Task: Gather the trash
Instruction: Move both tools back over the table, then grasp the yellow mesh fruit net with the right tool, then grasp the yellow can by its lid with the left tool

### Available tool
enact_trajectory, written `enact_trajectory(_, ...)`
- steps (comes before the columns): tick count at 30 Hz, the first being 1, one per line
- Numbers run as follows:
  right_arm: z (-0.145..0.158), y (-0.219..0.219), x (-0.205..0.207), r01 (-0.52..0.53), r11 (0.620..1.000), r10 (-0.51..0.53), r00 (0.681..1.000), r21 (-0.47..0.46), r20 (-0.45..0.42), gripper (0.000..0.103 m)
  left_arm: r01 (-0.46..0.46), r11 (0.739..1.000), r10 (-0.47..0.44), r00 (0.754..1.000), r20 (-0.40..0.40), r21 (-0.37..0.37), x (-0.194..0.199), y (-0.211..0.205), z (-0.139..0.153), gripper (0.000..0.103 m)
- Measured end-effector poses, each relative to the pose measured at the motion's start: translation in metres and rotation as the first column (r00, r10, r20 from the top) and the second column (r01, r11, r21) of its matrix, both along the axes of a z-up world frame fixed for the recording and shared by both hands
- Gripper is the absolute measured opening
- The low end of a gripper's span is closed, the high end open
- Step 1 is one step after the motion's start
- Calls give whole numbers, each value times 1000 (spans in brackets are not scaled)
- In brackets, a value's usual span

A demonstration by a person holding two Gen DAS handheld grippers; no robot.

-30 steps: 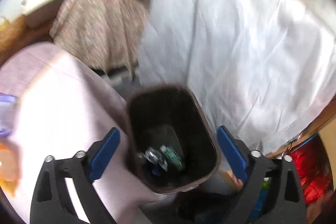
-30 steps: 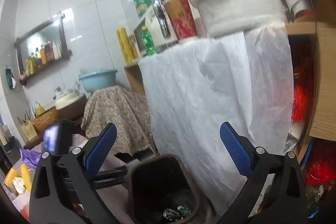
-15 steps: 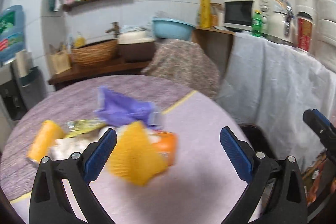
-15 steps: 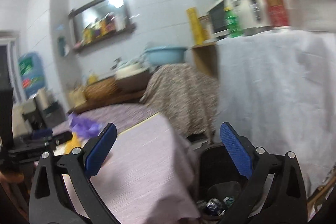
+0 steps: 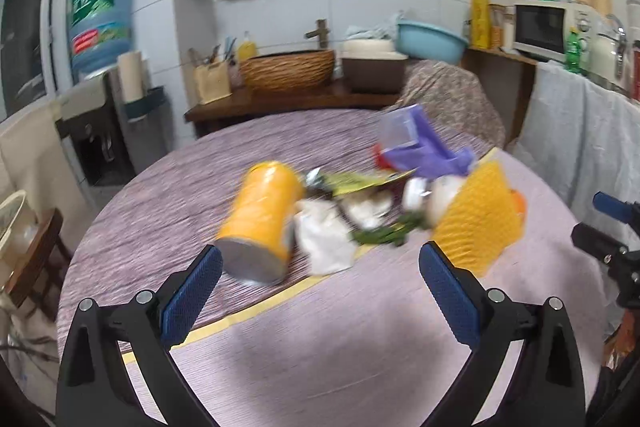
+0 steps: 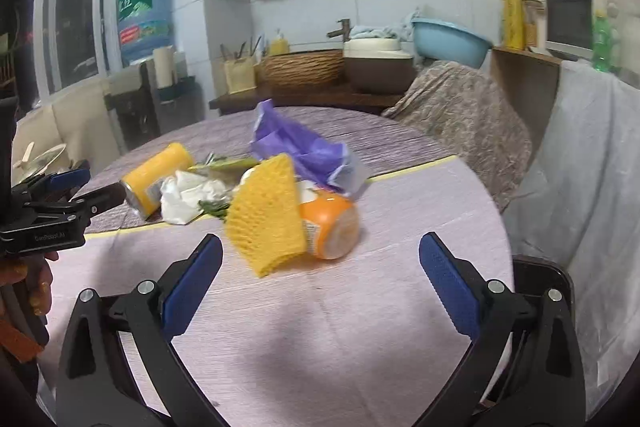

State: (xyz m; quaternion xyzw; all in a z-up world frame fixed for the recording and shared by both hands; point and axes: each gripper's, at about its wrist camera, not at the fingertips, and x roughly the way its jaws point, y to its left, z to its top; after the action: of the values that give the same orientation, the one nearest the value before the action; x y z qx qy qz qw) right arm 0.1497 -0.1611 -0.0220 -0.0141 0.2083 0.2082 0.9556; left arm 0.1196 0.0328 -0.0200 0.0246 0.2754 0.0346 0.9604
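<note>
A pile of trash lies on the round table [image 5: 360, 347]: a yellow can [image 5: 262, 219] on its side, crumpled white tissue [image 5: 326, 239], a yellow foam net [image 5: 478, 217], a purple bag [image 5: 424, 143]. In the right wrist view the foam net [image 6: 266, 213] leans on an orange can [image 6: 332, 227], with the purple bag [image 6: 300, 145] behind and the yellow can [image 6: 156, 177] at left. My left gripper [image 5: 320, 293] is open and empty, just short of the yellow can. My right gripper [image 6: 320, 291] is open and empty, in front of the foam net.
The dark trash bin's rim [image 6: 540, 275] shows at the table's right edge, beside a white draped cloth [image 6: 592, 155]. A wooden counter [image 5: 280, 99] with a wicker basket and bowls stands behind the table. A water dispenser [image 5: 100, 27] is at left.
Both grippers have swung from over the trash bin back to the table and now face the trash pile. Both stay open and empty.
</note>
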Motion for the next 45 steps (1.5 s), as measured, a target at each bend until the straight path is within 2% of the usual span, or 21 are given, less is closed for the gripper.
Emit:
enact_trajectory(4,-4,30,7,-54,997,52,998,-54,-30,97,-50,999,51,998,-49,5,0,34,-14,97)
enact_trajectory(6,-6,44,13,-46,995,42,998,-88,-41,97,-56,998,55,996,-72,-11,3,45,-19,97)
enact_trajectory(9,-3,57,19,-47,988,48,999,-147,3,97,-47,998,43,994,-96,-35,6,56,-24,97)
enact_trajectory(12,-3,79,31,-77,968,79,997,-239,-3,96,-14,998,6,993,-117,-60,15,61,-24,96)
enact_trajectory(15,-10,94,48,-39,942,42,999,-334,3,82,9,996,-19,993,-116,-88,29,67,-18,97)
enact_trajectory(17,-13,100,55,-26,927,30,1000,-375,4,76,10,996,-20,992,-122,-85,40,71,-12,97)
enact_trajectory(18,-15,102,58,-28,922,31,1000,-386,2,63,16,997,-25,992,-122,-74,44,71,-11,97)
enact_trajectory(19,-16,101,61,-35,923,35,999,-383,-8,60,25,998,-33,991,-126,-61,50,71,-9,97)
enact_trajectory(21,-14,99,59,-55,929,56,998,-365,-8,25,50,997,-58,986,-156,-55,65,71,-7,97)
enact_trajectory(22,-13,99,58,-84,933,81,996,-350,-23,20,67,996,-76,982,-174,-56,73,72,-7,97)
enact_trajectory(26,-7,97,47,-131,941,136,991,-313,-6,16,77,997,-81,967,-243,-24,105,76,-9,97)
enact_trajectory(29,-2,95,39,-163,946,170,986,-278,-2,15,87,995,-100,936,-338,-52,133,83,-13,97)
enact_trajectory(34,6,93,22,-216,946,223,975,-241,1,15,94,995,-98,892,-441,-30,166,84,-25,96)
enact_trajectory(36,8,94,15,-232,943,240,971,-238,2,15,106,994,-103,867,-487,-21,178,80,-34,91)
enact_trajectory(40,12,95,-1,-260,939,270,963,-227,15,15,120,991,-67,834,-548,61,194,71,-49,67)
enact_trajectory(42,12,94,-8,-270,938,280,960,-219,18,15,116,992,-65,833,-549,57,194,71,-49,67)
enact_trajectory(45,14,89,-14,-283,939,292,956,-196,17,15,99,993,-47,849,-525,71,185,76,-45,67)
